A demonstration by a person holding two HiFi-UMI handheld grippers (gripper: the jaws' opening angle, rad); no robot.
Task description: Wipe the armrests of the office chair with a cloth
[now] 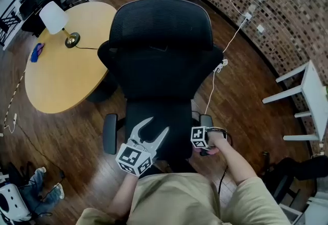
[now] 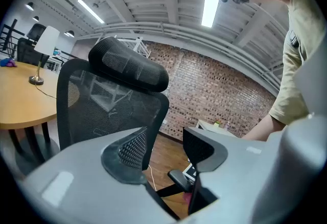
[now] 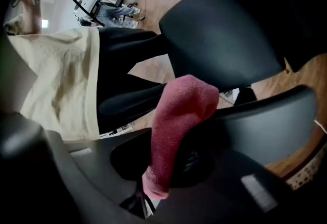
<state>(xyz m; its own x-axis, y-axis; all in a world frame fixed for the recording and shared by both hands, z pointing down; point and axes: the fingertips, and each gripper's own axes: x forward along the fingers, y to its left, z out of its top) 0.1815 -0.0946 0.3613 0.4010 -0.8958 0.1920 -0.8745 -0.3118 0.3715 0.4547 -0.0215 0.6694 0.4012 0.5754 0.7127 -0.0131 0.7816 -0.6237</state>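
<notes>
Chair (image 1: 161,39) is seen from above, with the backrest away from the person and the seat (image 1: 177,116) front nearest the person's legs.

Right gripper (image 3: 169,164): the jaws are clamped on the cloth (image 3: 181,116). The pink-red fold is pinched at its lower end, and its free end stands up past the jaw tips. In the head view this gripper is found at the right armrest (image 1: 206,119), and the pad's near end is covered by its marker cube. In the right gripper view the cloth's free end is seen against a dark padded edge. Contact with the pad cannot be confirmed.

Left gripper (image 1: 155,126): the jaws are held apart with nothing between them. It is held over the seat front, inboard of the left armrest (image 1: 110,134), which is uncovered.

Edges and room:
- The table (image 1: 61,80) rim is set close to the chair's back on the left. A lamp (image 1: 54,19) is stood near the table's far rim.
- A strip of bare floor (image 1: 66,137) is left between the table rim and the left armrest.
- On the right, a wider band of floor is open up to the brick wall (image 1: 277,8). It is crossed by a white cable (image 1: 214,81) that runs from the wall toward the chair.
- A white desk (image 1: 313,90) is placed at the right edge, well apart from the chair.
</notes>
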